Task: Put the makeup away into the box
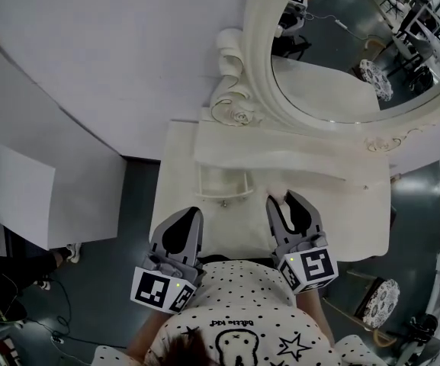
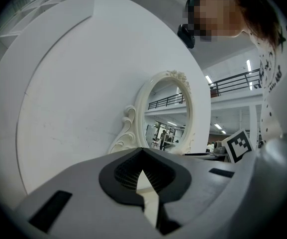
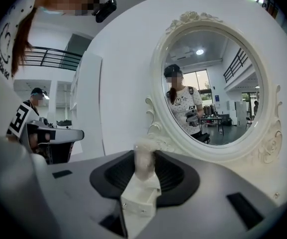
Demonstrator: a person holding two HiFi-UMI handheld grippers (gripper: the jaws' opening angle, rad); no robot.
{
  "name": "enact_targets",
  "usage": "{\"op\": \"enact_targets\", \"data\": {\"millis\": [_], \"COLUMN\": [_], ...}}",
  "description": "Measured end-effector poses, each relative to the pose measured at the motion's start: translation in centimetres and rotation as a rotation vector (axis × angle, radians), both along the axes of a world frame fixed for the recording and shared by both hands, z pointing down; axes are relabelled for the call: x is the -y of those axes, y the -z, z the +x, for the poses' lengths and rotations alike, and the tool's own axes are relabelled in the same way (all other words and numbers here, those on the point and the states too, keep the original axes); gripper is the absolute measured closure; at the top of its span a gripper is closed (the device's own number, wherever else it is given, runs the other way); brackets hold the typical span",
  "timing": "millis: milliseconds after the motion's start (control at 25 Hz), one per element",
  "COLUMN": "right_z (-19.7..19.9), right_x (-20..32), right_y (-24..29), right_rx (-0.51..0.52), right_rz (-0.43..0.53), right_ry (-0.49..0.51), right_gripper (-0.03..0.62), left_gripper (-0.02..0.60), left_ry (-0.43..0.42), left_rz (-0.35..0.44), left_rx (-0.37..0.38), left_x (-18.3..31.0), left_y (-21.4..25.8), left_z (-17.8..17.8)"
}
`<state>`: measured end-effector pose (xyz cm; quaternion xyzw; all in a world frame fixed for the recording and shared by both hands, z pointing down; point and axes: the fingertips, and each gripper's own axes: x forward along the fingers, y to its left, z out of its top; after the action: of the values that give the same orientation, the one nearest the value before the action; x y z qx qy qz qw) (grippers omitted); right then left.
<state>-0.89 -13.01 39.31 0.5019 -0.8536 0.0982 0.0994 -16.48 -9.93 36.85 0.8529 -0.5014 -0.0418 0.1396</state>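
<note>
My right gripper (image 1: 286, 204) is shut on a small white makeup bottle (image 3: 142, 185) with a clear rounded cap; in the right gripper view it stands upright between the pads. The gripper hovers over the front of the white dressing table (image 1: 180, 175), right of a small clear box (image 1: 223, 183) that stands at the foot of the mirror stand. My left gripper (image 1: 191, 213) is at the table's front left, jaws together with nothing in them; in the left gripper view its tips (image 2: 142, 157) meet in front of the mirror. I cannot see what is in the box.
An oval mirror (image 1: 342, 52) in an ornate white frame rises behind the box, against a curved white wall (image 1: 90, 59). A raised shelf (image 1: 296, 162) runs along the table's back. A round stool (image 1: 380, 302) stands on the floor at the right.
</note>
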Motion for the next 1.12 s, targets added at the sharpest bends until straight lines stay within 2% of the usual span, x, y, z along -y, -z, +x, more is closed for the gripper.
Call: {"op": "enact_targets", "data": {"millis": [240, 440, 560, 1120], "right_z": [-2.3, -4.6, -5.7, -8.8], "right_x": [1.9, 3.4, 4.3, 6.3], "right_y": [-1.3, -3.4, -4.6, -11.6], "right_rx": [-0.002, -0.082, -0.097, -0.171], "right_rz": [-0.024, -0.026, -0.039, -0.156], "right_ry": [0.041, 0.094, 0.116, 0.197], "right_gripper": [0.464, 0.464, 0.464, 0.464], "left_gripper": [0.586, 0.586, 0.586, 0.586], "left_ry": [0.01, 0.012, 0.01, 0.009], "left_rz": [-0.014, -0.027, -0.039, -0.063], "left_rx": [-0.005, -0.011, -0.009, -0.005], "left_x": [0.6, 1.0, 1.2, 2.4], "left_y": [-0.4, -0.9, -1.3, -2.0], "left_z": [-0.5, -0.8, -1.0, -1.5]}}
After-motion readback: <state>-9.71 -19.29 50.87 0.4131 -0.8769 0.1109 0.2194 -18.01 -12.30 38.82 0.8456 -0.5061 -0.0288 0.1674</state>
